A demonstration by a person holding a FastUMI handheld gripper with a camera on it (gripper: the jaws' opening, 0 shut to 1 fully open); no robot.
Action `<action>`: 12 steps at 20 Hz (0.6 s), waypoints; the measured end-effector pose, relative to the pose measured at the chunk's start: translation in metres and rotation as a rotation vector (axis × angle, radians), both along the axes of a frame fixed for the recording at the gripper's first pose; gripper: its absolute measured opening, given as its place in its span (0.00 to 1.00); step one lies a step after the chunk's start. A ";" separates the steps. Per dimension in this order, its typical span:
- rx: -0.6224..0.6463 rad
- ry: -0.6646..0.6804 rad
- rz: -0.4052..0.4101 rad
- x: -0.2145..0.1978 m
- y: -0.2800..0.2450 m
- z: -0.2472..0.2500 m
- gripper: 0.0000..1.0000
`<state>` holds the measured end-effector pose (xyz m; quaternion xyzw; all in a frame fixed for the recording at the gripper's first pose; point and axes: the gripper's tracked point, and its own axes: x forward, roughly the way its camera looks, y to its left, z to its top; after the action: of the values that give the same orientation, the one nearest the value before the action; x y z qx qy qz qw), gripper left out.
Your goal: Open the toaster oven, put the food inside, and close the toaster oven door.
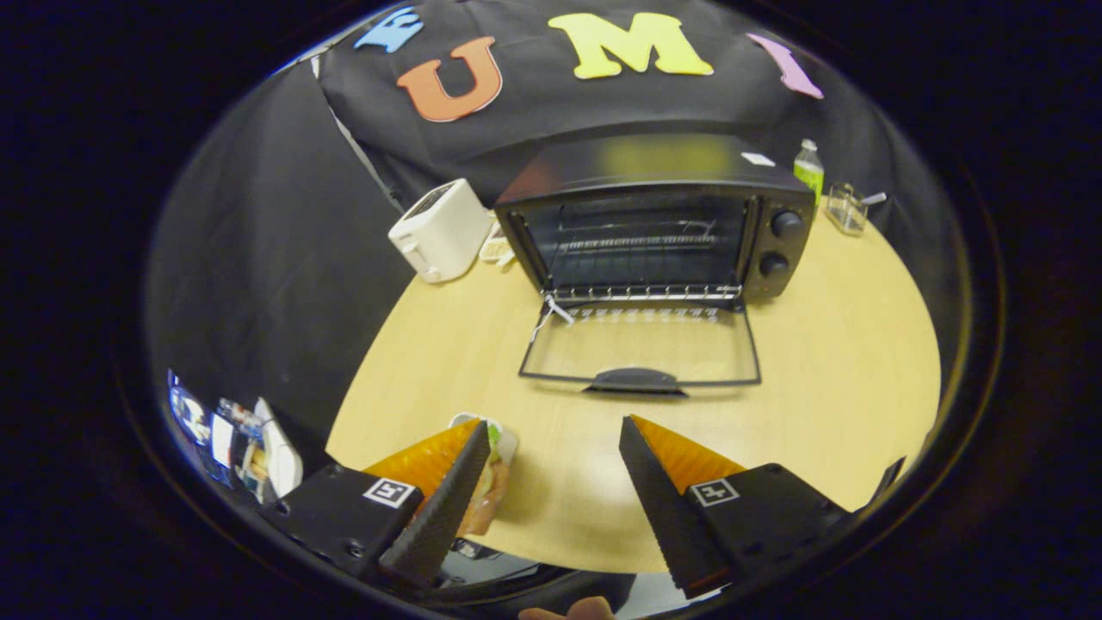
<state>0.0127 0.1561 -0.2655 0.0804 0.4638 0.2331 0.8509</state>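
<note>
Nearest the camera, the gripper (551, 443) hangs over the front edge of the wooden bench (826, 379) with its jaws spread wide and nothing between them. Touching or just behind the left finger lies the food (495, 469), a wrapped sandwich-like item in clear film, partly hidden by that finger. It is probably light and soft, with a slippery wrapper; a gentle pinch across its middle, rather than at a loose edge of film, would likely hold it without crushing. Beyond the fingers, the toaster oven (654, 220) stands mid-bench with its glass door (641, 344) already folded down flat, handle toward the gripper, and the wire rack (641, 293) exposed. To the oven's left sits a white toaster (439, 228); to its right, farther back, a green bottle (807, 168) and a small clear container (845, 209).
</note>
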 end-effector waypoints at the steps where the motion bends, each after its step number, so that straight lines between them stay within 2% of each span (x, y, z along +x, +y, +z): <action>1: 0.031 0.050 0.007 -0.011 0.009 -0.001 1.00; 4: 0.100 0.192 0.022 -0.037 0.035 -0.010 1.00; 9: 0.121 0.317 -0.004 -0.052 0.050 -0.033 1.00; 12: 0.141 0.388 0.003 -0.058 0.059 -0.042 0.94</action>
<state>-0.0458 0.2146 -0.3070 0.1826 0.6018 0.2465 0.7374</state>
